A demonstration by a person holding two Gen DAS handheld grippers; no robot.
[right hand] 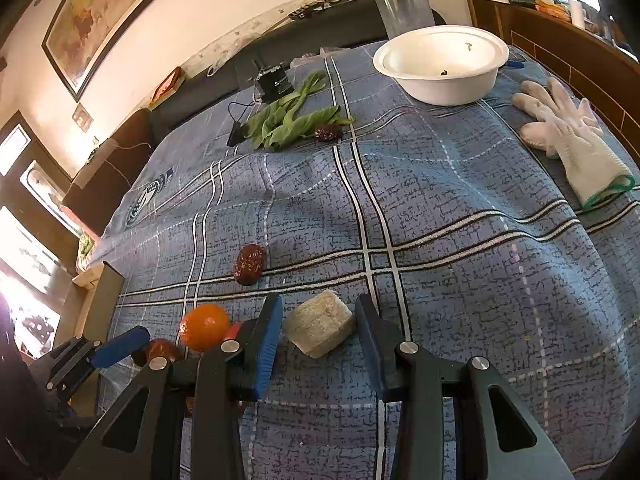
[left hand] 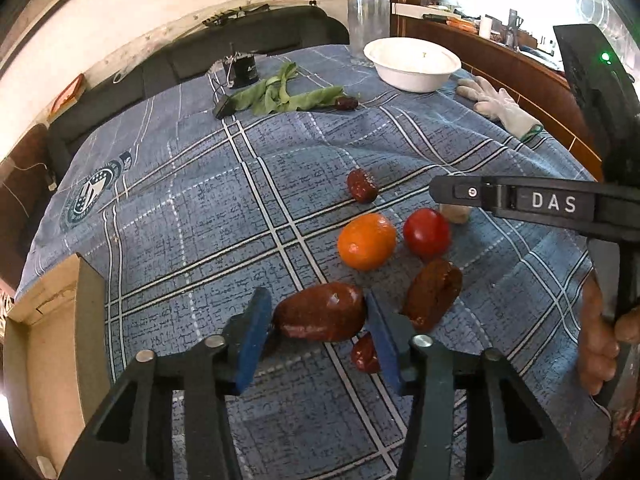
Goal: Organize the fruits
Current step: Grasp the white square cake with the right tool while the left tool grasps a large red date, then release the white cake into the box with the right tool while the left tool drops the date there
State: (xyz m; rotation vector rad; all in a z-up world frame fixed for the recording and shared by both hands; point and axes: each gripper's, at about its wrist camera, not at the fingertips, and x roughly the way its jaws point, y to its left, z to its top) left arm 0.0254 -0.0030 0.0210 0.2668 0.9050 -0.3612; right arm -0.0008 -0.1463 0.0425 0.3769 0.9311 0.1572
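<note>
Large glossy red-brown date (left hand: 320, 317) lying on its side on blue plaid cloth, between blue pads of left gripper (left hand: 318, 338). Second big date (left hand: 433, 294) tilted just right of it. Small dark-red piece (left hand: 365, 354) partly hidden below. Orange (left hand: 367, 241), round, beside red tomato (left hand: 426, 231). Wrinkled date (left hand: 361, 186) apart, farther back. Another date (left hand: 346, 103) near greens. Pale fibrous block (right hand: 319, 323) between right gripper (right hand: 318, 330) pads.

Left claw (left hand: 318, 334) is held low and level, its blue pads (left hand: 252, 332) spread apart; right claw (right hand: 318, 334) likewise hangs low with pads (right hand: 266, 340) parted, a bare hand (left hand: 600, 344) gripping its handle
</note>
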